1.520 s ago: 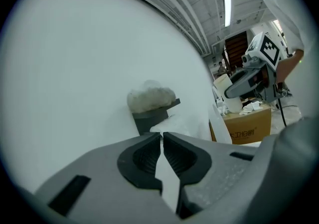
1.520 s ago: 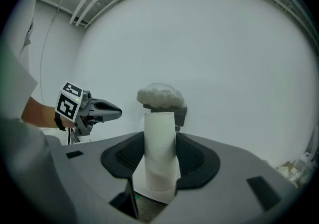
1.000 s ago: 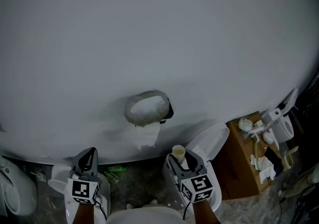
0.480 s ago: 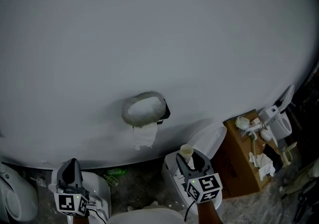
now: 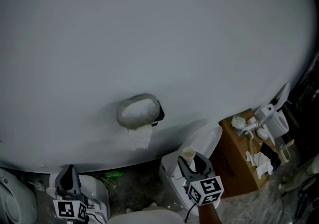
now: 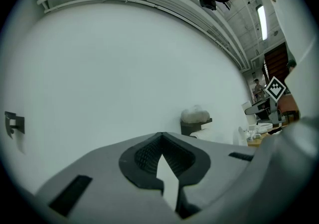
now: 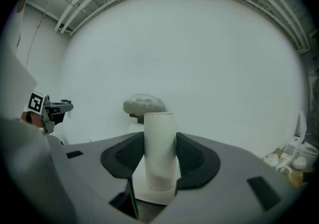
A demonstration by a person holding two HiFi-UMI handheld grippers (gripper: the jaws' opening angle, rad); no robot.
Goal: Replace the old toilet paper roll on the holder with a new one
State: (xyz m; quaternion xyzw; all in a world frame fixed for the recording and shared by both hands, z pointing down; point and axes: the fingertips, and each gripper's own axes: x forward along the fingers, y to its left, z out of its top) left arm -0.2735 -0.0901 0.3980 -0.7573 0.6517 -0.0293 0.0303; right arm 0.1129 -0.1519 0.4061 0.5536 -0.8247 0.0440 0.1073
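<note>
The wall holder (image 5: 140,110) carries a greyish-white roll with a short paper tail (image 5: 139,138) hanging under it; it also shows in the left gripper view (image 6: 196,120) and the right gripper view (image 7: 144,104). My right gripper (image 5: 192,161) is shut on a bare cardboard tube (image 7: 159,148), held upright between the jaws, below and right of the holder. My left gripper (image 5: 68,175) is low at the left, well away from the holder. Its jaws (image 6: 160,137) are shut with nothing between them.
A white toilet tank with its lid (image 5: 207,141) stands against the wall under my right gripper. At the right stands a cardboard box (image 5: 239,166) with crumpled tissue and small fittings. A white rounded object (image 5: 12,203) is at the far left, and a green item (image 5: 112,174) lies on the floor.
In the head view my left gripper has dropped down and to the left, away from the holder. My right gripper has drawn slightly back with the tube still in it.
</note>
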